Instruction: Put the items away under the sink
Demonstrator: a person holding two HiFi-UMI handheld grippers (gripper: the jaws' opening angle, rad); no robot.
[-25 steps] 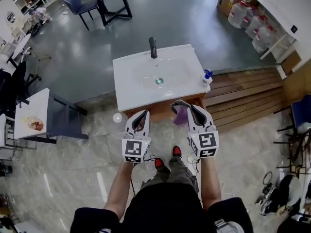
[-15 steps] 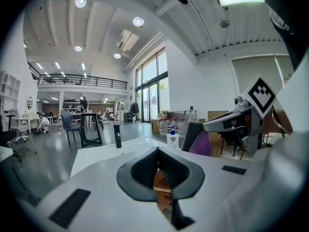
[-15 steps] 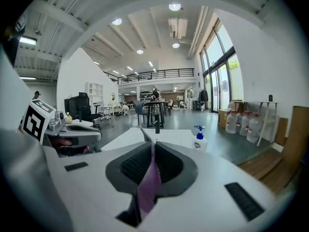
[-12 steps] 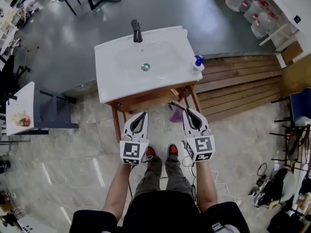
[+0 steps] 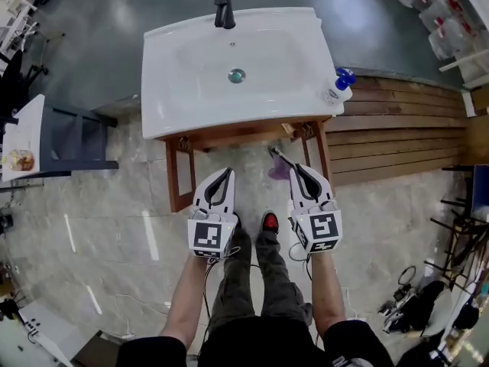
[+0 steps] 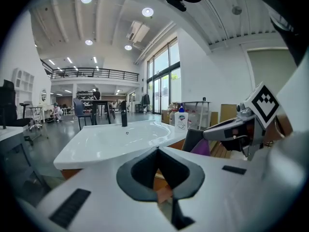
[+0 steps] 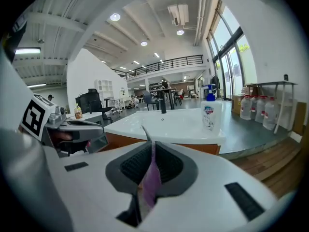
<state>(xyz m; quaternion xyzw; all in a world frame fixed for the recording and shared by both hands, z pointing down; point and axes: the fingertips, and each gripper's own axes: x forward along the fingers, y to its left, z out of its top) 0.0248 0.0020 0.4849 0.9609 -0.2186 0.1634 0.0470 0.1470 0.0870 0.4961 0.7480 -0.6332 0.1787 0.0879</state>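
A white sink (image 5: pixel 176 90) with a black tap (image 5: pixel 222 6) sits on a wooden stand (image 5: pixel 237 136). My right gripper (image 5: pixel 296 168) is shut on a thin purple packet (image 5: pixel 280 170), held edge-up in front of the stand's open front, below the basin rim. The packet (image 7: pixel 153 166) shows clamped between the pads in the right gripper view, with the sink (image 7: pixel 164 122) beyond it. My left gripper (image 5: pixel 227 174) hangs beside it to the left, shut and empty. In the left gripper view the jaws (image 6: pixel 161 187) meet, and the sink (image 6: pixel 111 139) lies ahead.
A soap bottle (image 5: pixel 337 90) with a blue pump stands on the sink's right corner. Wooden decking (image 5: pixel 397 128) lies to the right, a grey side table (image 5: pixel 69 140) to the left. Water jugs (image 5: pixel 443 21) stand at the far right. The person's shoes (image 5: pixel 270 222) are just behind the grippers.
Both grippers have sunk from basin height to below the rim, in front of the stand's opening. The packet stayed clamped in the right one. The view has drawn closer to the sink.
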